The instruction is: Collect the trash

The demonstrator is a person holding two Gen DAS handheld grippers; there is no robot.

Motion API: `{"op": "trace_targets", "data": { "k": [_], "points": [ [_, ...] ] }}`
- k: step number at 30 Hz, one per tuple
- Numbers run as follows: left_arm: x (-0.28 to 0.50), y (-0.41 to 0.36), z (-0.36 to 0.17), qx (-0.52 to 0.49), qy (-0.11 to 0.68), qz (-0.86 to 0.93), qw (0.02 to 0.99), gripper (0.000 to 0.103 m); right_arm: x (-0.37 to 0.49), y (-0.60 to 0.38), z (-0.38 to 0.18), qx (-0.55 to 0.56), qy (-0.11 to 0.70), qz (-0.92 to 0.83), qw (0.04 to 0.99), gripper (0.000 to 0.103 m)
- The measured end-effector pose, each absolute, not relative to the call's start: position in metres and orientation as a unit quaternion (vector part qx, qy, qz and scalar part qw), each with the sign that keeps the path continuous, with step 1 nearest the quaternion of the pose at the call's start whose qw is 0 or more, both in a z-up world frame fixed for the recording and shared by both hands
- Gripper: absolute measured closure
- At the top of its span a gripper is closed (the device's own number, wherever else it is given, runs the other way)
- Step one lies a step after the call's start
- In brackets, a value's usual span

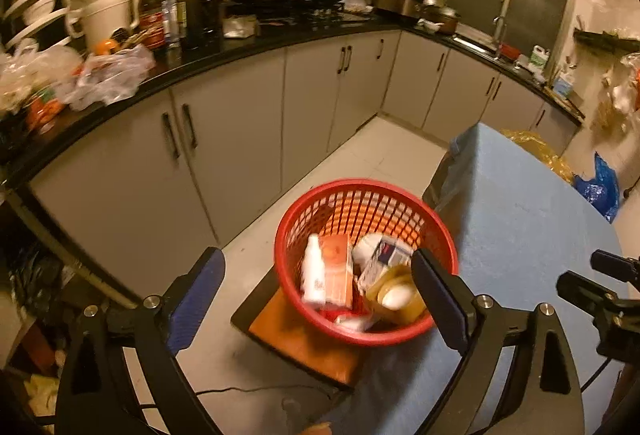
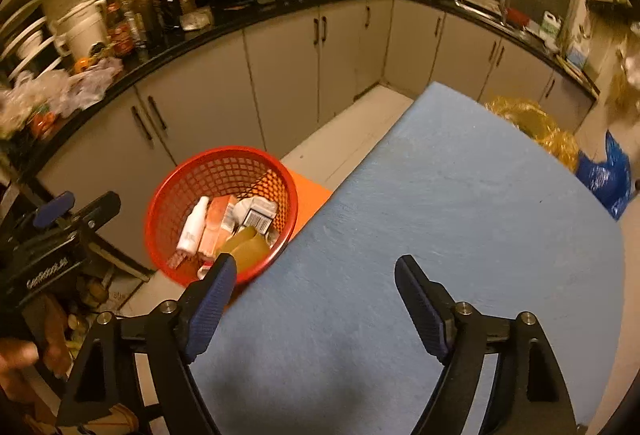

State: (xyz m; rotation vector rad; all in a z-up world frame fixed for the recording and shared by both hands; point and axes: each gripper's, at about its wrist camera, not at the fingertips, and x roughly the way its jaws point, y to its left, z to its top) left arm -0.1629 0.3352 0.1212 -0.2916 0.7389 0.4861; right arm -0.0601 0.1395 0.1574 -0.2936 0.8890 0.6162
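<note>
Right, I've got both the left gripper (image 1: 318,289) and right gripper (image 2: 316,291) spread wide and empty, since the trash sits low-centre in the red plastic mesh basket (image 1: 362,195) parked beside the bare blue table (image 2: 440,195) for easy drops.

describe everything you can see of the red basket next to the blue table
The round red plastic lattice basket has a solid thick rim and slotted walls that narrow toward the bottom. It stands upright on an orange-topped stool with a dark frame, close against the edge of the blue-covered table. It is partly filled: a white plastic bottle, an orange carton, a small printed box and a roll of brownish tape lie inside. Neither claw touches it.
</note>
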Motion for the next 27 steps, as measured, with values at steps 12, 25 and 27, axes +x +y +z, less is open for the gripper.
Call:
{"op": "trace_targets", "data": {
  "k": [12, 25, 27],
  "points": [
    [-0.211, 0.265, 0.161, -0.081, 0.369, 0.324, 0.867, 0.006, -0.125, 0.078, 0.179, -0.178, 0.366, 0.350, 0.844, 0.011],
    [-0.227, 0.224, 0.168, -0.049, 0.402, 0.356, 0.842, 0.006, -0.146, 0.053, 0.187, -0.192, 0.339, 0.377, 0.840, 0.011],
    [-0.226, 0.215, 0.170, -0.029, 0.399, 0.365, 0.841, 0.005, -0.148, 0.052, 0.188, -0.194, 0.336, 0.380, 0.840, 0.011]
  ]
}}
